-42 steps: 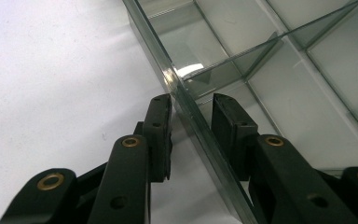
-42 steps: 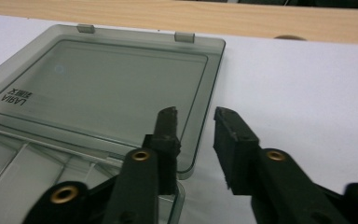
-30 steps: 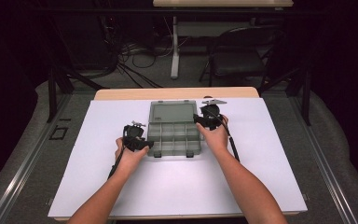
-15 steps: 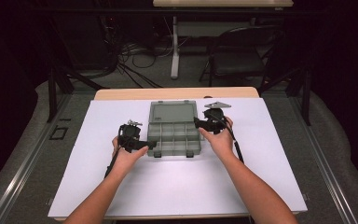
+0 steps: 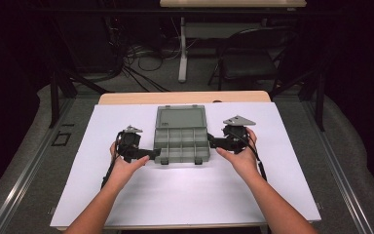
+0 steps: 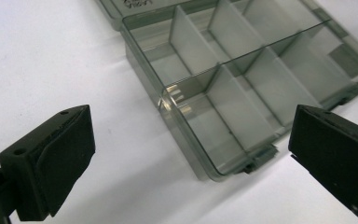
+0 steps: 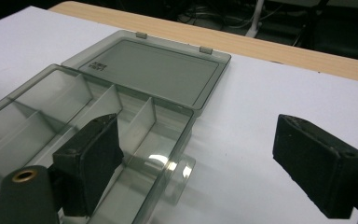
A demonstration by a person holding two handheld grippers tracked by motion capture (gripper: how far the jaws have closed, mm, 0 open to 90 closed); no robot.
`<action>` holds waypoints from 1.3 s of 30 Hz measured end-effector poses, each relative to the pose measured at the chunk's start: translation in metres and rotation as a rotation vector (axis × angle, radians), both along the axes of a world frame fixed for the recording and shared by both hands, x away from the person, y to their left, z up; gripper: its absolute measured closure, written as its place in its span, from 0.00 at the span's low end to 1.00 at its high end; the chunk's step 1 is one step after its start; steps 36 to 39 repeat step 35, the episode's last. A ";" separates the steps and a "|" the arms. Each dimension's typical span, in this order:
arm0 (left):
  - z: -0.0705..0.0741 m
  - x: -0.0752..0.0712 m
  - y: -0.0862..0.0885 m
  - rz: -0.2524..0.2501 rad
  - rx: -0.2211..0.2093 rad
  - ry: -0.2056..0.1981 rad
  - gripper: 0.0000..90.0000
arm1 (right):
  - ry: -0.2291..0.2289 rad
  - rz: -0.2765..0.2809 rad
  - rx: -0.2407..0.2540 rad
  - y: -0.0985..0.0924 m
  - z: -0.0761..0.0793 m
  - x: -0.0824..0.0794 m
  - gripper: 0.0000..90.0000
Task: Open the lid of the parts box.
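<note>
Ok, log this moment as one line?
organizer box: lid open, compartments empty | left gripper: open, beside box | right gripper: open, beside box

Bright white table (image 5: 185,195) under overhead light, dark surroundings, glare on box (image 7: 168,163) — soft focus.

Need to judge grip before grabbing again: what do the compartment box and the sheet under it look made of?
Compartment box: looks like smoky translucent hard plastic, glossy; the dividers show through its walls and a light glints on the corner. White sheet: matte, smooth, no glare; paper, board or laminate, I can't tell which. Table edge behind it: looks like light wood or a wood-look veneer.
</note>
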State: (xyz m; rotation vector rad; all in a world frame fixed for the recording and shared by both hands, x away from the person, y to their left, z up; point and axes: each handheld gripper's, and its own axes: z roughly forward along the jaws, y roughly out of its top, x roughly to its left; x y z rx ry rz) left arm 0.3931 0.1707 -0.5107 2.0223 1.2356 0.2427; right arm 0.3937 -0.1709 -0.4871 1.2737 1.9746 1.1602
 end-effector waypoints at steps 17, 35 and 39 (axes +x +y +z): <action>0.015 -0.050 0.028 -0.011 -0.026 -0.119 0.00 | -0.044 -0.023 -0.007 -0.054 -0.002 -0.088 0.11; 0.004 -0.075 0.060 0.026 -0.024 -0.217 0.00 | -0.064 -0.083 -0.024 -0.077 -0.022 -0.113 0.11; 0.004 -0.075 0.060 0.026 -0.024 -0.217 0.00 | -0.064 -0.083 -0.024 -0.077 -0.022 -0.113 0.11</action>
